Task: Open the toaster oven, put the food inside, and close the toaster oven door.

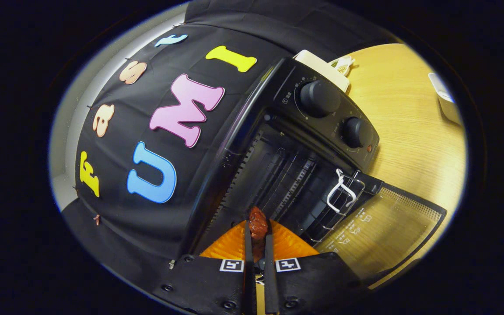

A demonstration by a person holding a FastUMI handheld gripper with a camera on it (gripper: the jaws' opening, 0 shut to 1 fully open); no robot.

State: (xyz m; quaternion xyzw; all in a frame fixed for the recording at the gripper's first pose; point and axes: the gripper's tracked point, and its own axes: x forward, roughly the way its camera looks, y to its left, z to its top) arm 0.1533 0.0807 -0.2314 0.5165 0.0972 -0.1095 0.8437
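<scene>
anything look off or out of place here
Nothing stands out. The toaster oven door hangs open as the task needs, the rack sits level inside, and the gripper is shut on the food.

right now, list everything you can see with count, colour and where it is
toaster oven: one, black, on the wooden table, tilted in this view, cavity open ahead of the fingers
oven door: one, glass with dark frame, swung fully open beside the cavity
control knobs: two, black, on the oven's panel
wire rack: one, dark, inside the cavity
rack handle: one, white wire, by the rack near the door hinge
food piece: one, reddish-brown, between the fingers
wooden table: one, light wood, under the oven
white container: one, at the table's far side, partly seen
white object: one, behind the oven, unclear what
hand-held gripper: one, fingers closed on the food piece
</scene>
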